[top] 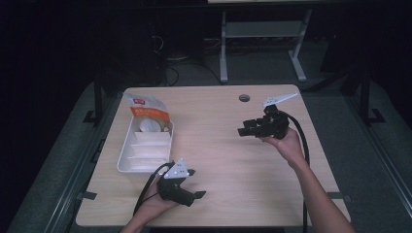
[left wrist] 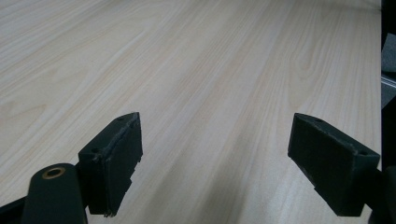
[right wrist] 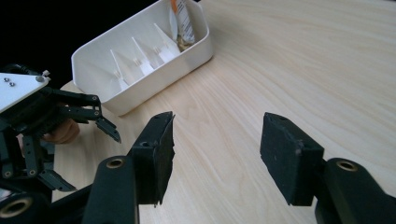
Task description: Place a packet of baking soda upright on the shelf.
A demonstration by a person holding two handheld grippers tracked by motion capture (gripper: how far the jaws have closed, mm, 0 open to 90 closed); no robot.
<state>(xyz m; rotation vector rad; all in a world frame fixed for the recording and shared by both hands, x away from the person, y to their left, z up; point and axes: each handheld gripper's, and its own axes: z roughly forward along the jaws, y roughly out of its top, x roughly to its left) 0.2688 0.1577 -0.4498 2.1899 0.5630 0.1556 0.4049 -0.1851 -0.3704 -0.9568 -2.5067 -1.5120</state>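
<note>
left gripper [top: 192,183] low at near edge of wooden table [top: 228,160], jaws spread wide over bare wood, nothing between. right gripper [top: 244,129] held above table's right half, pointing left, jaws released and empty, wood showing through the gap in right gripper view. white divided tray [top: 127,154] at left edge of table, just beyond left gripper, well apart from right gripper. orange-and-white pouch [top: 148,109] leaning in tray's far compartment; pale round item under it, possibly a roll of tape, too small to tell.
</note>
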